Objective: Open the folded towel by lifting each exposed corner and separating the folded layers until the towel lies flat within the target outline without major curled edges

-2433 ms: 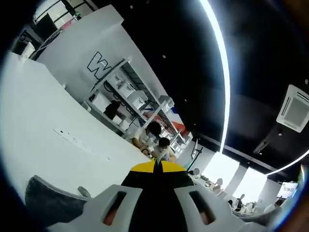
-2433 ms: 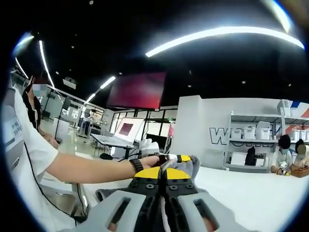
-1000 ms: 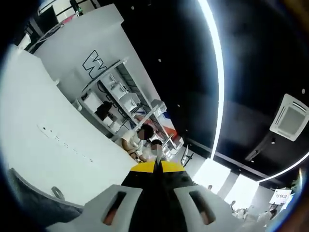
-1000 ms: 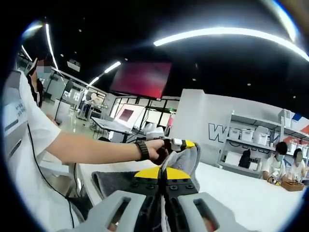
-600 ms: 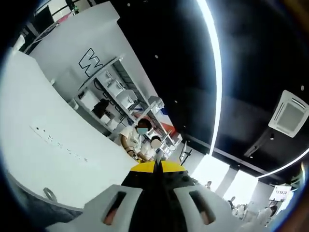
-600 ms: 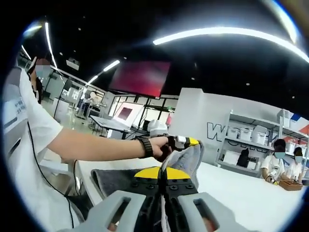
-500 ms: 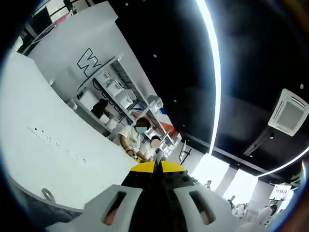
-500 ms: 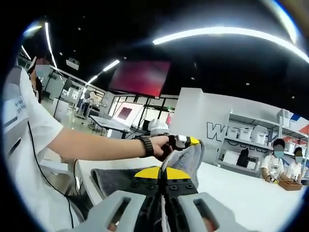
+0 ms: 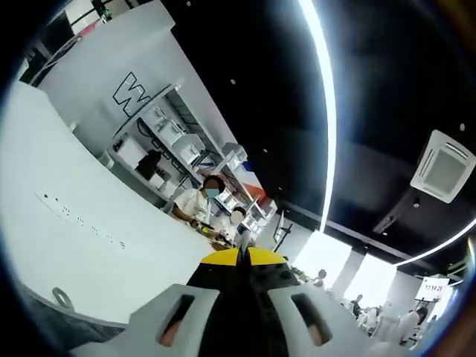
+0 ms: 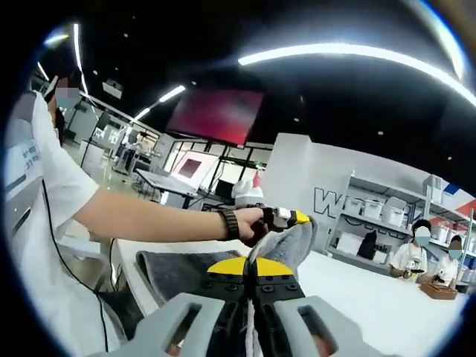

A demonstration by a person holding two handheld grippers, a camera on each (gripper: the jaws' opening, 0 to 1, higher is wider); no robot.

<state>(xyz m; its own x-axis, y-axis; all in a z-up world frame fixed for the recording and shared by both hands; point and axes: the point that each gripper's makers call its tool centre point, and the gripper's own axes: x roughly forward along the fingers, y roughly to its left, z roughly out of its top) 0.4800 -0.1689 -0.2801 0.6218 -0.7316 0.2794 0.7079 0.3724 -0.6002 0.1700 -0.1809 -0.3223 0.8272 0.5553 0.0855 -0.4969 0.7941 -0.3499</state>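
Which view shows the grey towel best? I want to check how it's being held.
The right gripper view: the towel is lifted off the white table, pinched between the right gripper and the left gripper. The left gripper view catches just a grey strip of it at the lower left.

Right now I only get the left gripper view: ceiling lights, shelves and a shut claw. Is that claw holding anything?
Observer: Yes. In the right gripper view the left claw pinches a corner of the grey towel, raised off the table.
Operator: And the other claw?
Observer: The right claw is shut on the towel too; cloth shows between its jaws.
Operator: Is the towel flat yet?
Observer: No. Part of it lies on the table, and the rest drapes up to the left claw.
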